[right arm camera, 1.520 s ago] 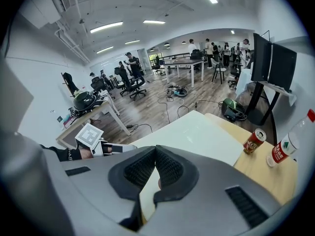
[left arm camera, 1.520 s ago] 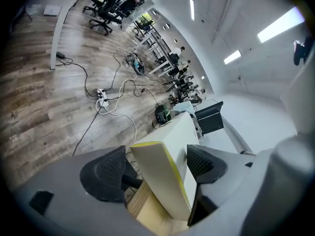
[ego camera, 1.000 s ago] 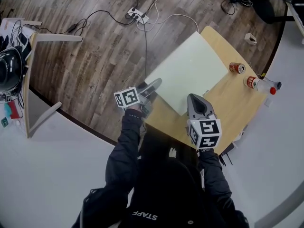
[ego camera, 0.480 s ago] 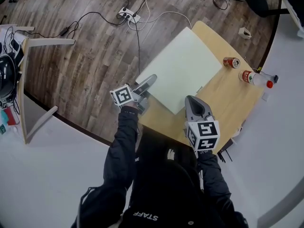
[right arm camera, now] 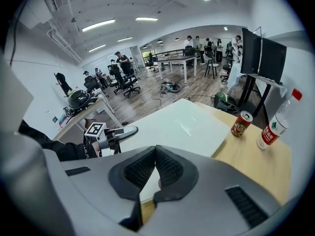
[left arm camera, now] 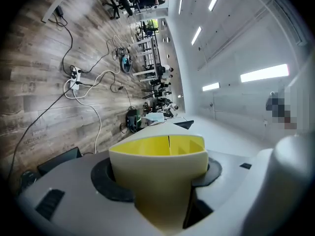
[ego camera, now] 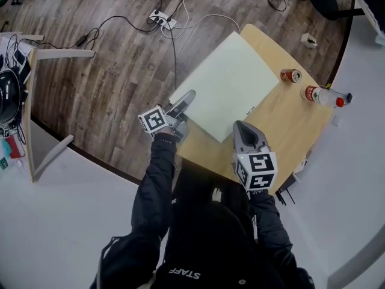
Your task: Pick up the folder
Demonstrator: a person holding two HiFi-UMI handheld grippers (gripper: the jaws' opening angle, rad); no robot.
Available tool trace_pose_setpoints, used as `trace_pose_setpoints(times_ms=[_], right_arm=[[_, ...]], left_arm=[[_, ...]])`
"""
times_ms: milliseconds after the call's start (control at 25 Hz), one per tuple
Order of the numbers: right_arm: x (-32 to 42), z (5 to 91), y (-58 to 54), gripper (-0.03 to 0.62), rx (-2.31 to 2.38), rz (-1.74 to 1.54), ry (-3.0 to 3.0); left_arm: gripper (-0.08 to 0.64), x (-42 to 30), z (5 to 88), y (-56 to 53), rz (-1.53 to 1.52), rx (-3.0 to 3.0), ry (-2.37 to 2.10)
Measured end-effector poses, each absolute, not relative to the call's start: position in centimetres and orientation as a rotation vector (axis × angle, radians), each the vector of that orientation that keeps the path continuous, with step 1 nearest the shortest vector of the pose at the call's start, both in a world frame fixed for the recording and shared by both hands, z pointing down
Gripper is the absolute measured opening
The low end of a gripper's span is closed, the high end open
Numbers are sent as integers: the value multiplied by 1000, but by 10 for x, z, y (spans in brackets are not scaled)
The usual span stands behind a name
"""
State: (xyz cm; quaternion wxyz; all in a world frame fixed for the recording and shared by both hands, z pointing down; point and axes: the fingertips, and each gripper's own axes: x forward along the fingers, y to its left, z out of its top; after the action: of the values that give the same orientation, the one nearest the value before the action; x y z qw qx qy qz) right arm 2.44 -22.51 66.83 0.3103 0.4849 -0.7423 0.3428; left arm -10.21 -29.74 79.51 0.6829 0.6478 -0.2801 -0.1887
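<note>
Cream folder [ego camera: 225,83] in closing left gripper [ego camera: 187,97]

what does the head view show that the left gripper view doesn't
Head view only: the can, the bottle and the right gripper. Left gripper view only: the yellow inside of the folder, which sits between the jaws of the left gripper, jaws that have just been closing on it, and the ceiling lights. Both: the folder, the wood floor and the power strip with its cables.
</note>
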Motion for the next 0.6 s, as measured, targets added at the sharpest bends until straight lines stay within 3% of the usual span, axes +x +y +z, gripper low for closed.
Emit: trace_pose_setpoints(times_ms=[600], right_arm=[[18,609,-205,22,1306,854,-2069]], left_arm=[[282,-128,704,-285,-276,1779,-854]])
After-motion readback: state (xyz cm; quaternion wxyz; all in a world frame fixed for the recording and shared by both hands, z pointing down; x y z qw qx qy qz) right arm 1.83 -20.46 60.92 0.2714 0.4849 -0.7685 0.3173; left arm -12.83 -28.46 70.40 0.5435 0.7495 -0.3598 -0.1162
